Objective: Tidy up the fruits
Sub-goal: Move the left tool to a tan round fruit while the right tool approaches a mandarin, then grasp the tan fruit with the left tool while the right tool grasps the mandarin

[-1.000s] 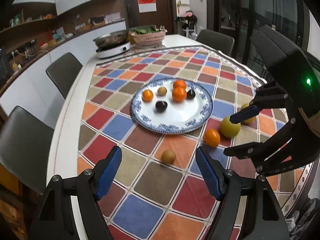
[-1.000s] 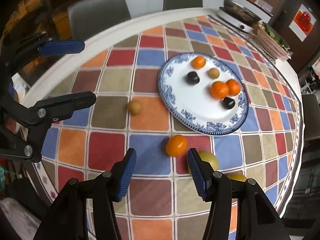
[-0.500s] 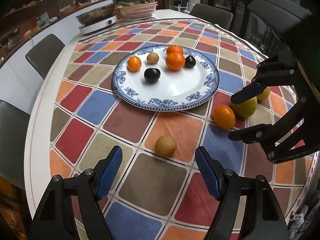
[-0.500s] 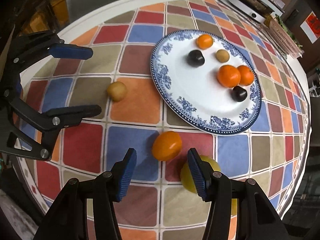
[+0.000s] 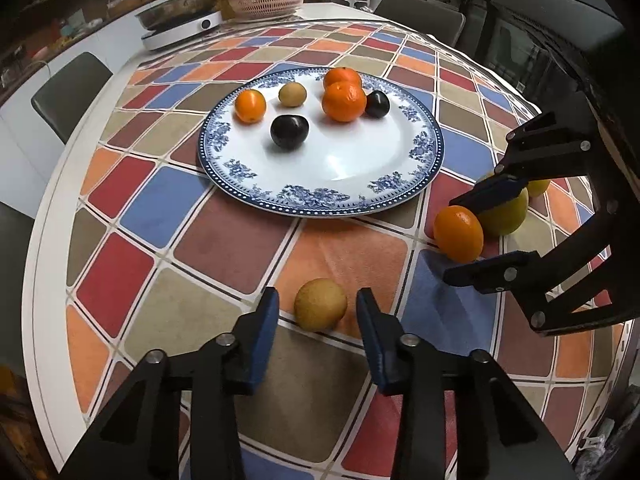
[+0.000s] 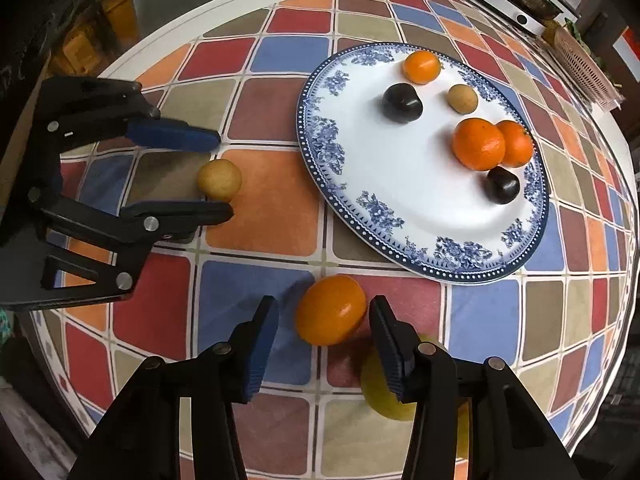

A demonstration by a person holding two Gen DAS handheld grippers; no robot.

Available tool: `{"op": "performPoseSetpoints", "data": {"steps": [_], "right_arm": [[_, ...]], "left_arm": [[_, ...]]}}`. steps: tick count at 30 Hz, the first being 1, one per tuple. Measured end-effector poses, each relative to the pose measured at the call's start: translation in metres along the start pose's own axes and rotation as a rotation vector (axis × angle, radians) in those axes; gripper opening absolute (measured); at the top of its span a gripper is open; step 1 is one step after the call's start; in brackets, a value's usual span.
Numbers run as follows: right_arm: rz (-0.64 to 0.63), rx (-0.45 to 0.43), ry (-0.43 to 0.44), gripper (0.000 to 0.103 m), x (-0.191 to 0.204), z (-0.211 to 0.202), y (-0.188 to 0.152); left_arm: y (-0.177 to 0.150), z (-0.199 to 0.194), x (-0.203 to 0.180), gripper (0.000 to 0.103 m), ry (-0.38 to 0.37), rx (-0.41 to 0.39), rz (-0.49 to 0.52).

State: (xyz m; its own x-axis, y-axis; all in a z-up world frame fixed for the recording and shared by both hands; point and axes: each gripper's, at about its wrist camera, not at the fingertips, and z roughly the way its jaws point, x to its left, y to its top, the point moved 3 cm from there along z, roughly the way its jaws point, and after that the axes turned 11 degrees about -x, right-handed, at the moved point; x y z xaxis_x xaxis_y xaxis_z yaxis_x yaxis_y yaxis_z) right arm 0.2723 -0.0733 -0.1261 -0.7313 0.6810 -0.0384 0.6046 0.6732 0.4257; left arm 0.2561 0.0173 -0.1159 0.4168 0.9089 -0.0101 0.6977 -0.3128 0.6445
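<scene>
Both grippers poised over loose fruit on the bench.
Left gripper fingers spread astride the yellow fruit; right gripper fingers spread astride the orange.

Checkered tablecloth bears plate, loose fruit, perhaps a cooker.

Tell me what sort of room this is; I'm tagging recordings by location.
Most likely a home dining room beside a kitchen: a dining table with a checkered cloth and chairs, a countertop cooker holding a pan, and a cluttered counter along the wall.
</scene>
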Motion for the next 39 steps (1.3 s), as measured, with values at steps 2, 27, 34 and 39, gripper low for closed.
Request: {"op": "performPoseSetpoints", "data": {"steps": [2, 27, 34, 39], "right_arm": [[0.005, 0.005, 0.004, 0.043, -0.001, 0.002, -0.001], [0.104, -0.160, -0.001, 0.035, 0.002, -0.042, -0.003], [0.144, -0.269, -0.006, 0.035, 0.000, -0.073, 0.002], [0.191, -0.331, 0.005, 0.035, -0.004, -0.093, 0.004]], "left_arm": [[-0.001, 0.002, -0.001, 0.032, -0.004, 0.008, -0.005], [0.011, -0.048, -0.015, 0.028, 0.021, -0.131, -0.057], [0.023, -0.080, -0.021, 0.028, 0.046, -0.221, -0.084], [0.036, -0.098, -0.026, 0.028, 0.059, -0.276, -0.071]]}}
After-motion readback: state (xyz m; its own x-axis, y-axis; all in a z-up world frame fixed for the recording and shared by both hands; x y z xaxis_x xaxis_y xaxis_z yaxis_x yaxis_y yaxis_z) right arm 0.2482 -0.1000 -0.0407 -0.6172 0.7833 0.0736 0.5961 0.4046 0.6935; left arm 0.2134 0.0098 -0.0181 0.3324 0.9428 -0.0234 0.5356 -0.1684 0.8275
